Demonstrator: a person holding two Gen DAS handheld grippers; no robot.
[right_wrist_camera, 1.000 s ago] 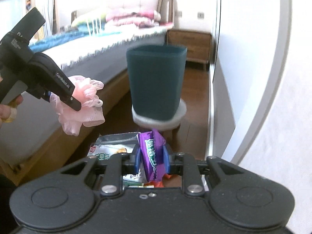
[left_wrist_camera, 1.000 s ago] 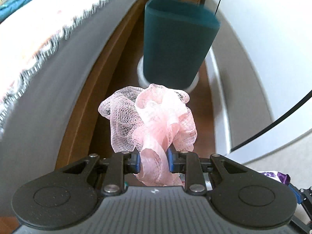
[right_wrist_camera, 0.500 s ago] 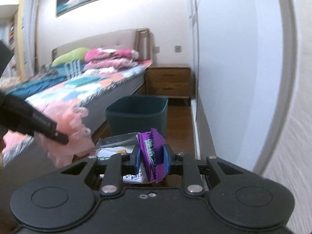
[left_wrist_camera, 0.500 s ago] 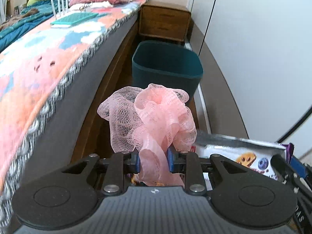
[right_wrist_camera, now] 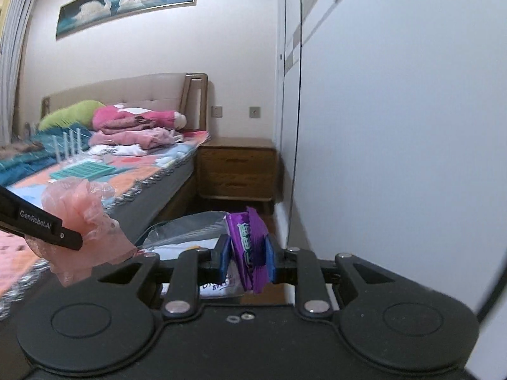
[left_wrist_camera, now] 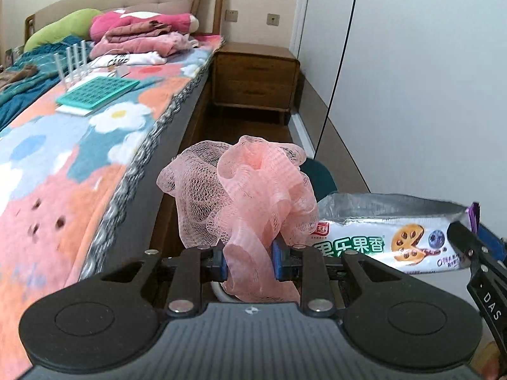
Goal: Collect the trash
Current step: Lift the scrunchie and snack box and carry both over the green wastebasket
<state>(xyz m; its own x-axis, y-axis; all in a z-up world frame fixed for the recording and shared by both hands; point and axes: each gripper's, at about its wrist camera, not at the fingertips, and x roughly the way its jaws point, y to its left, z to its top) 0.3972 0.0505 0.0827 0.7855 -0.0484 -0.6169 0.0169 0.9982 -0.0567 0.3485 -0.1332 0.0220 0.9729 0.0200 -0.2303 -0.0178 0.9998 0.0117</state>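
Both claws are loaded: left gripper (left_wrist_camera: 248, 261) pinches the pink mesh sponge (left_wrist_camera: 240, 196), right gripper (right_wrist_camera: 245, 261) clamps the snack wrappers (right_wrist_camera: 248, 247); dropping them into the bin (left_wrist_camera: 318, 179) just ahead remains.

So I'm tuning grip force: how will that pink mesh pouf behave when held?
The pink mesh pouf looks soft and probably very light: its netting bunches loosely above the left gripper. It likely compresses easily, since the part between the pads is pinched narrow. Being open netting, it may snag.

The left gripper (right_wrist_camera: 41, 224) bore "GenRobot.AI"; the right gripper (left_wrist_camera: 488, 300) showed "DAS"; the wrapper (left_wrist_camera: 389, 237) carried "果乐果香".
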